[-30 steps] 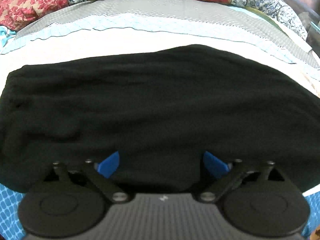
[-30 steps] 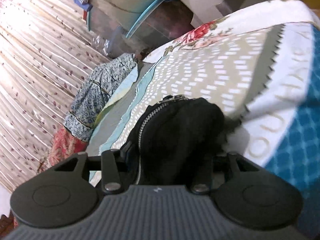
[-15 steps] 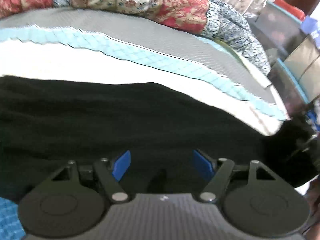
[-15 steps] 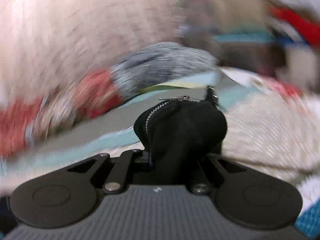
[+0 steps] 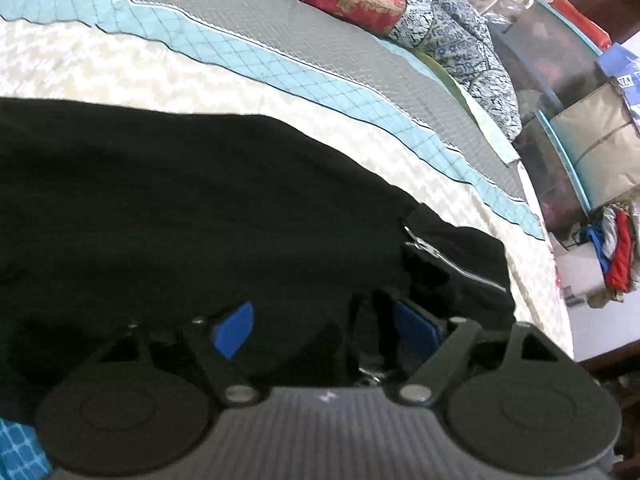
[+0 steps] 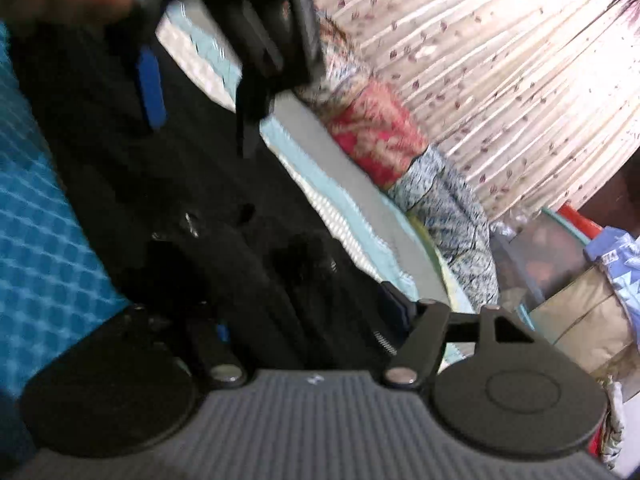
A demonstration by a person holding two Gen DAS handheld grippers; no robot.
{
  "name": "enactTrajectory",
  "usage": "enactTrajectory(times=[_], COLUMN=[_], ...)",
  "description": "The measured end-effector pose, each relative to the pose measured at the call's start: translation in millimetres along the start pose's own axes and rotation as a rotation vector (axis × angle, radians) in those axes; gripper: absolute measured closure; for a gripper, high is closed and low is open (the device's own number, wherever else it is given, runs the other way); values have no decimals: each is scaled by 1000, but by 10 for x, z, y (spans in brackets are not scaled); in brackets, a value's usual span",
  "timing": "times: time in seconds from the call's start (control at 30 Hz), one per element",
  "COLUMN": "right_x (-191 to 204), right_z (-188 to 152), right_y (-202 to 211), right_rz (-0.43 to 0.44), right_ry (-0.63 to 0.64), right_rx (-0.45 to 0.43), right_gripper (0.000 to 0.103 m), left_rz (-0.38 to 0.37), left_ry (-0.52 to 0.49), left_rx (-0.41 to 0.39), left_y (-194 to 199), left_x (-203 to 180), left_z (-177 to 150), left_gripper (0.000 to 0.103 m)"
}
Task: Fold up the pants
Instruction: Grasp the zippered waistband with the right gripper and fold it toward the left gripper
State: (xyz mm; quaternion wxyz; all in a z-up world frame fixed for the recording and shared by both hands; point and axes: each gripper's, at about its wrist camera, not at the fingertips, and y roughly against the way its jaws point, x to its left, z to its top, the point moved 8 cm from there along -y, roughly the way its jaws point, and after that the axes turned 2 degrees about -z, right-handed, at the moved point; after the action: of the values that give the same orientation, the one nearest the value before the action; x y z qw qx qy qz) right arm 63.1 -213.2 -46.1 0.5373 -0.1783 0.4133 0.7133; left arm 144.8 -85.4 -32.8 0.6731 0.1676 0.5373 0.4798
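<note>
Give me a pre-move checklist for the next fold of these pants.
1. Left gripper open: ok, its fingers are spread with black pants fabric between them.
2. Right gripper open: ok, its fingers look apart over the cloth, though that view is blurred.
3. Pants supported: ok, they lie flat on the bedspread.
4. Zipper end laid over: ok, it rests on top of the pants beside the left gripper.
5. Edges lined up: cannot tell, the near edge is hidden behind the grippers.
</note>
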Motion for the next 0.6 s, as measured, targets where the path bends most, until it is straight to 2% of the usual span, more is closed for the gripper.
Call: enactTrajectory(times=[0.13,0.23,0.27,0.33,0.37,0.4,0.47,0.53,0.6], right_x=[-159,-157,-175,-308,-409,-525,-778,-1007,-1093], right_z=[-15,49,87,113,108,95,26,-120,-221], right_y=[254,278,231,353,408,434,439,283,-15], right_rz=[26,72,112,258,341,382,374,316,270], right_ry=[-54,-106,-135,-279,-357,-423,-541,-671,-733], right_rx=[-15,11,12,-11,-16,-28,-40,-4,50], right_gripper=[34,34,34,34,35,36,38,43,52], left_rz=[-21,-32,-38,-30,-26,-24,-17,-14,-15], left_ry=[-29,-64,-77,-96,-102,-99,-94,-103,-133], left_rx=[31,72,89,102,109,116,116,102,97], left_y=[-79,-175,-218,-295,-345,-380,-439,-468,-473], left_x=[-119,-232,-268,-303,-309,-302,-297,-328,-371], left_z=[-109,-182,-214,-251,-268,-278,-282,-261,-236], left_gripper=[23,23,23,29,34,39,41,46,73])
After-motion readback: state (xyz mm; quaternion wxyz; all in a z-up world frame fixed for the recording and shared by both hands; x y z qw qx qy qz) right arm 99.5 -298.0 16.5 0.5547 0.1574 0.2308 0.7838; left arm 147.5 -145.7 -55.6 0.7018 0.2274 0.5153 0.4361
